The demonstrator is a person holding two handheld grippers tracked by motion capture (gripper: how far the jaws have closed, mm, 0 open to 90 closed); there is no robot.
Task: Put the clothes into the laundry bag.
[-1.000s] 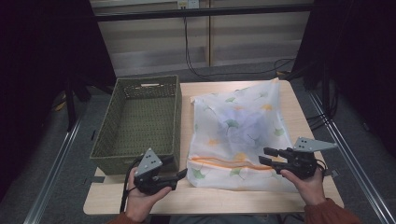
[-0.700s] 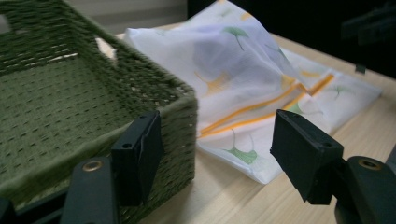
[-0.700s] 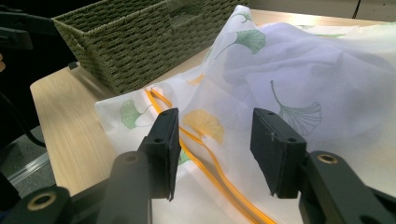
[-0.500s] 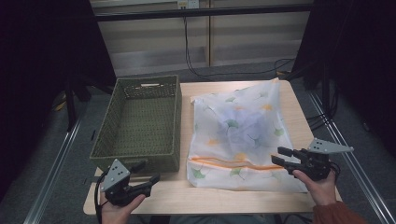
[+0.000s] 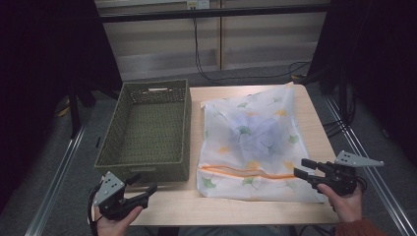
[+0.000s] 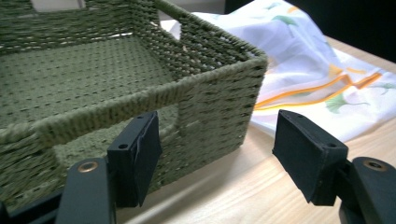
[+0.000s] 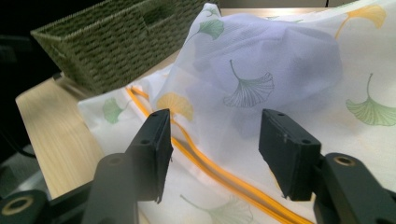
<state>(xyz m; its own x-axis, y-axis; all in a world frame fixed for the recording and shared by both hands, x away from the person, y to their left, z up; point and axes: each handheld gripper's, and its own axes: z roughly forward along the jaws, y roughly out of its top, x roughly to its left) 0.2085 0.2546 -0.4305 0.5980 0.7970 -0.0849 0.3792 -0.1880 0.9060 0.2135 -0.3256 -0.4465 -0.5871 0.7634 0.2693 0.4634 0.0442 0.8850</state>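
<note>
Woven green basket (image 5: 147,130) is set beside a leaf-printed mesh bag (image 5: 255,142); left gripper (image 5: 143,186) and right gripper (image 5: 304,169) are held agape, empty.

the bag (image 5: 255,142) held a bluish lump (image 7: 261,70) behind its mesh, too veiled to tell what it was. the basket (image 6: 93,88) was cut off at the left and top edges of the left gripper view, and its near wall hid part of its floor. the person's hands (image 5: 346,204) ran off the high view's bottom edge. the room beyond the table (image 5: 196,206) was too dark to read.
</note>
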